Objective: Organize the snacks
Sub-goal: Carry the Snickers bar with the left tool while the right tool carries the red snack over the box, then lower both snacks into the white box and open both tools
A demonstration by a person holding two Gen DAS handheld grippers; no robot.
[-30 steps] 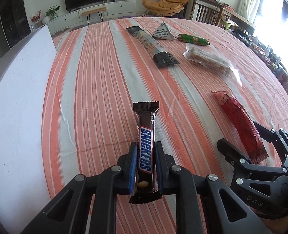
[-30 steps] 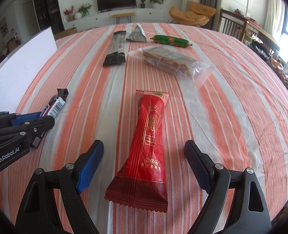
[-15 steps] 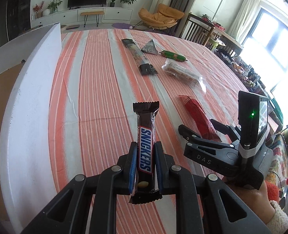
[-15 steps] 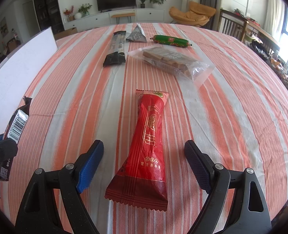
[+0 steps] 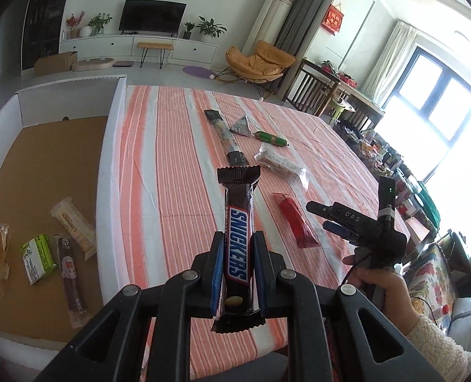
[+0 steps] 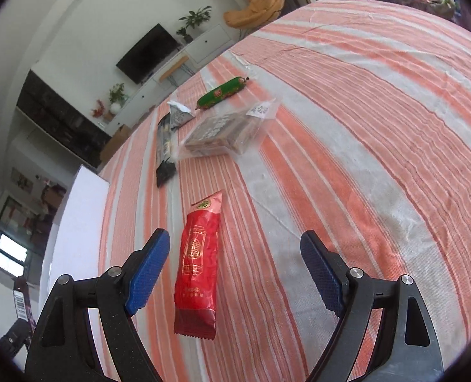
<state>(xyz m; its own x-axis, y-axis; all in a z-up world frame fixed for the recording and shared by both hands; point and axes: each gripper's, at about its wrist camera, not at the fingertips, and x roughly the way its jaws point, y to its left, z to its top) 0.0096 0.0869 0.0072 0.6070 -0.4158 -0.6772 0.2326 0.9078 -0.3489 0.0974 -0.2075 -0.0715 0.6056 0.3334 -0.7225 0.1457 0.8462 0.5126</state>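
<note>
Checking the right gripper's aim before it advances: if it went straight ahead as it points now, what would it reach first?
Probably the red snack packet, lying on the striped tablecloth between the open right gripper's fingers, nearer the left one; height above it is unclear.

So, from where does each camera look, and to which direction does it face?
Left wrist: on the left gripper, shut on the Snickers bar, facing the table and white box; the right gripper shows.
Right wrist: on the open right gripper, tilted, over the red packet.
Shared: red packet, green sausage.
</note>
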